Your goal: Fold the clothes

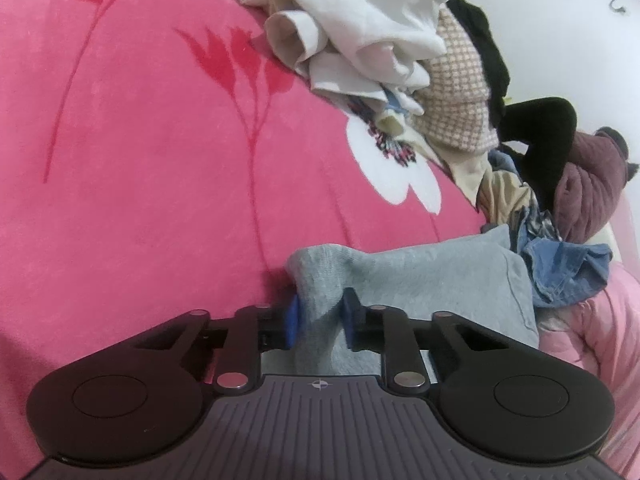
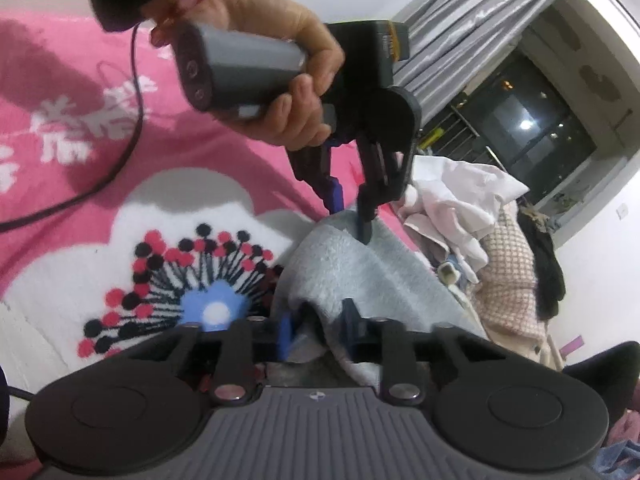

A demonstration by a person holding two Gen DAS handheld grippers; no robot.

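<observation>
A grey fleece garment is laid on the pink floral blanket, right beside the messy clothes pile. One bunched edge is pinched tight in the left gripper, and another edge is clamped in the right gripper.

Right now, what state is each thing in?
Left claw: shut on grey garment.
Right claw: shut on grey garment.
Grey garment: bunched, pinched at two spots, lying on the pink blanket.
Clothes pile: unfolded, heaped.
</observation>
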